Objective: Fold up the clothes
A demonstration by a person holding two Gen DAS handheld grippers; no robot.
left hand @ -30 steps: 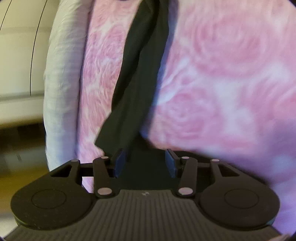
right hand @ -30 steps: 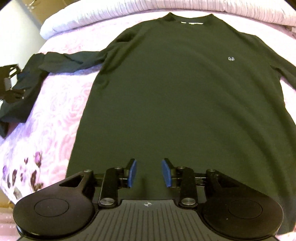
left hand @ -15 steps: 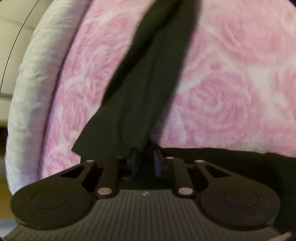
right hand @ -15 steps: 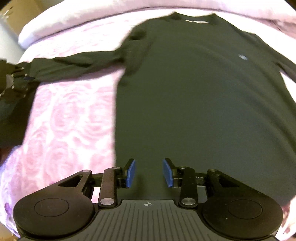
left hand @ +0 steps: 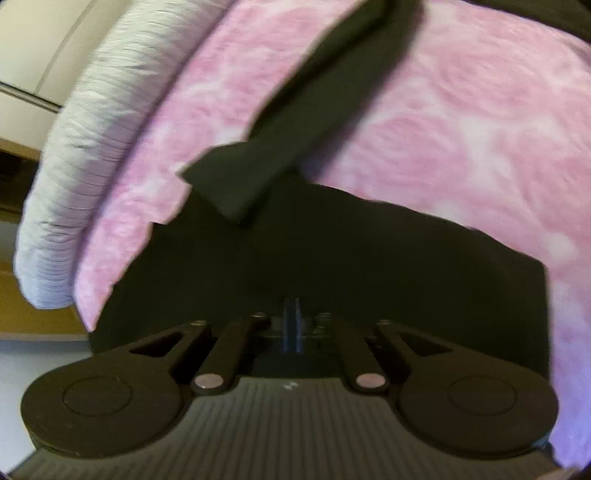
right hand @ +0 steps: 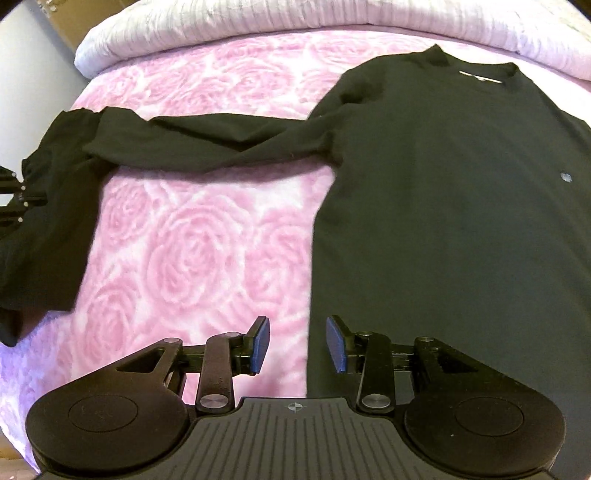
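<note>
A black long-sleeved shirt lies flat, front up, on a pink rose-patterned bedspread. Its left sleeve stretches out to the left edge of the bed. In the left wrist view my left gripper is shut on the sleeve's end, and the rest of the sleeve runs up and away. It also shows at the far left of the right wrist view. My right gripper is open and empty, just above the shirt's lower left side edge.
A white ribbed quilt lies along the head of the bed and shows in the left wrist view too. The bed's left edge drops to the floor. Pale wall panels stand beyond.
My left gripper closed on the sleeve end and pulled it outward, straightening the sleeve. My right gripper shifted left, from over the shirt's body to its side edge.
</note>
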